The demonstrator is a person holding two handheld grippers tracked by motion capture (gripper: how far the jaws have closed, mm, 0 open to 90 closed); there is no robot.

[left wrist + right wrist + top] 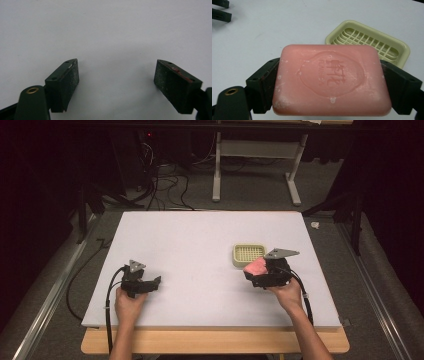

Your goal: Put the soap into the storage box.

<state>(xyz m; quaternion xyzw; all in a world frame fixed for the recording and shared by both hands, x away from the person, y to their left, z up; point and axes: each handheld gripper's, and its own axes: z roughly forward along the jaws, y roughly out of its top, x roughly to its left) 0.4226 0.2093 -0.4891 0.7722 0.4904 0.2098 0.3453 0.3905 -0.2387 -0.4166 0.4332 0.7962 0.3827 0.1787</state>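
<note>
My right gripper (332,82) clamped on the pink soap (331,80), lifted just beside the dish (403,53), above the white table (200,245), my left gripper (116,82) wide, empty.

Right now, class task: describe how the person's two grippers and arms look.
Both the left gripper and right gripper are black, each topped by a grey three-cornered plate, each trailing a black cable. Their pads are dark and speckled, and one jaw carries a brass-coloured eyelet. The forearms are bare, without sleeves.
</note>
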